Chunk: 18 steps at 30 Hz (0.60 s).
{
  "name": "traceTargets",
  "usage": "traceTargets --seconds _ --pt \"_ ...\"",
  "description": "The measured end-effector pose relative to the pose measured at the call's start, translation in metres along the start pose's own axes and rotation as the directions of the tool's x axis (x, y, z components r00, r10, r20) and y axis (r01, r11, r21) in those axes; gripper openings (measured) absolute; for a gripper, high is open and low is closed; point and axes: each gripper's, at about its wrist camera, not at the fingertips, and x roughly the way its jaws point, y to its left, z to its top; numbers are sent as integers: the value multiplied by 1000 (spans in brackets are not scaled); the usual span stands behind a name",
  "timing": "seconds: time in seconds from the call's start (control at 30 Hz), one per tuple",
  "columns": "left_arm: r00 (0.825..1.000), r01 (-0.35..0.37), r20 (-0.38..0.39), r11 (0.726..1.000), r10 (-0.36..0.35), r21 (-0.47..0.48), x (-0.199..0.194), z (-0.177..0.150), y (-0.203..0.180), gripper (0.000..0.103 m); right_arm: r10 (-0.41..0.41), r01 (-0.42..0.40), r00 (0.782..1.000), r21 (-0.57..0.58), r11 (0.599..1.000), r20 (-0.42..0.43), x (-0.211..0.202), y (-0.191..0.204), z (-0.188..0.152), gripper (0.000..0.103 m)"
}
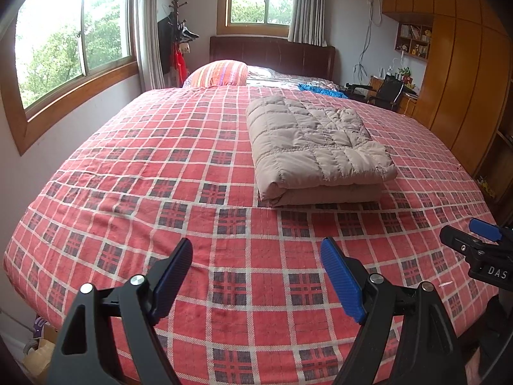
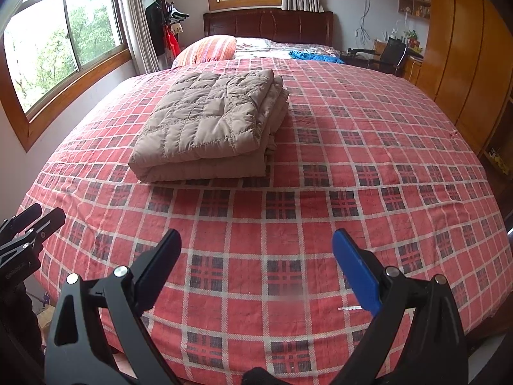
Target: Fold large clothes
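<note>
Both hand-held grippers, left and right, hover released over bed, well apart from folded beige jacket ahead, lengthwise toward headboard.

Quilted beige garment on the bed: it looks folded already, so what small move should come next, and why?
Probably pull both grippers back and stop. The quilted beige garment lies as a neat stacked rectangle on the plaid bedspread, and the left gripper and right gripper are open, holding nothing.
</note>
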Motion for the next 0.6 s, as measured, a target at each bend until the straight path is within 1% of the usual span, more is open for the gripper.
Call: traceTargets --seconds 0.6 --pt "1000 -3 0 1000 3 3 0 0 -1 82 9 -9 1000 -5 1000 -2 2 -1 2 95"
